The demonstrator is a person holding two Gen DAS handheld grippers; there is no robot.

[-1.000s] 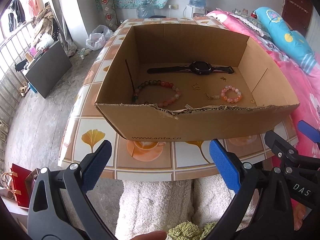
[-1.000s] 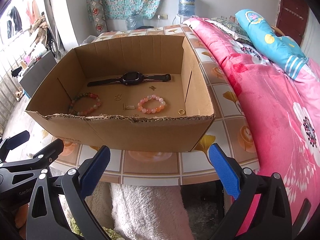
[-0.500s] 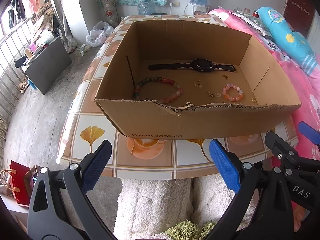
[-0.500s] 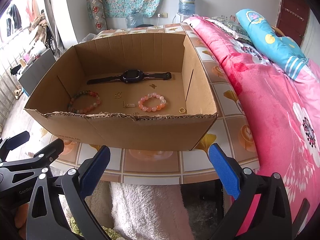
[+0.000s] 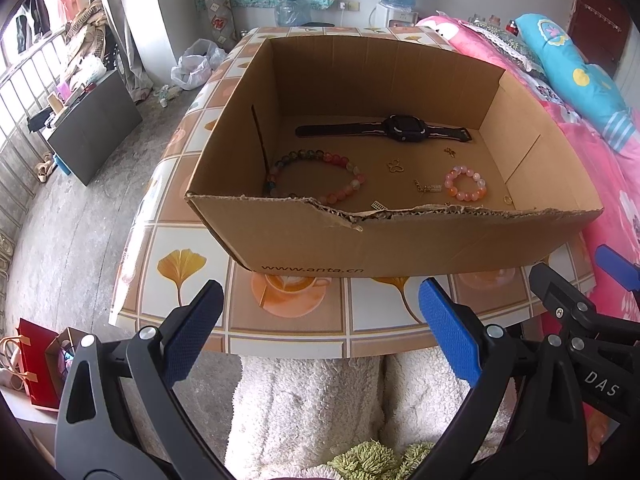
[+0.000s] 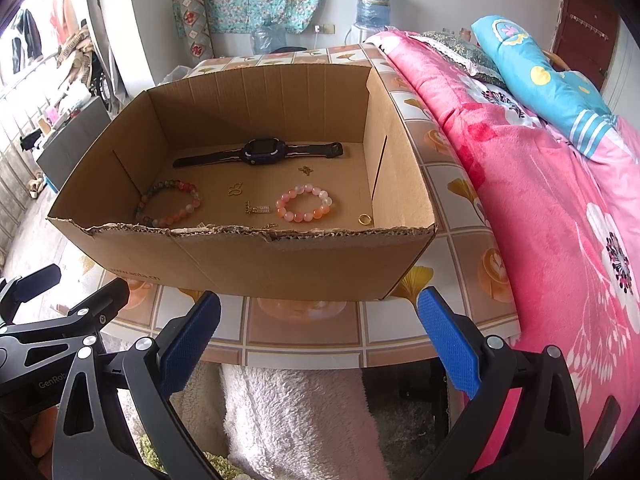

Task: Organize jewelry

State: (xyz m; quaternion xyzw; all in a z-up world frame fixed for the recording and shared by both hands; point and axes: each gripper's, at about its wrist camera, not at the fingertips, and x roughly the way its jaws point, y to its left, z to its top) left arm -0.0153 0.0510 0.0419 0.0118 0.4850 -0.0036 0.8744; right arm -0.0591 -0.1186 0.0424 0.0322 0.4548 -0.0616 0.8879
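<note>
Resting on a table (image 5: 192,264) covered in a ginkgo-leaf and coffee-cup patterned cloth, an open cardboard box (image 5: 400,244) holds all the jewelry on its floor. A black wristwatch (image 5: 402,129) lies flat along the box's far wall, strap stretched out both ways. Toward the near left corner sits a large beaded bracelet (image 5: 316,178) in mixed green, pink and orange beads. A smaller pink-and-orange bead bracelet (image 6: 304,205) lies toward the near right side, with a gold ring (image 6: 364,219) just beside it in the near right corner. Between the two bracelets are small gold pieces: a butterfly-outline charm (image 5: 395,166), a short chain piece (image 5: 428,189), and a tiny charm (image 5: 450,152) near the watch strap.

Both grippers hang off the table's near edge, well apart from the box. The left gripper (image 5: 320,320) has its blue-padded fingers spread wide, holding nothing. The right gripper (image 6: 320,324) is likewise spread wide and empty. A pink floral bedspread (image 6: 560,220) runs along the table's right edge.
</note>
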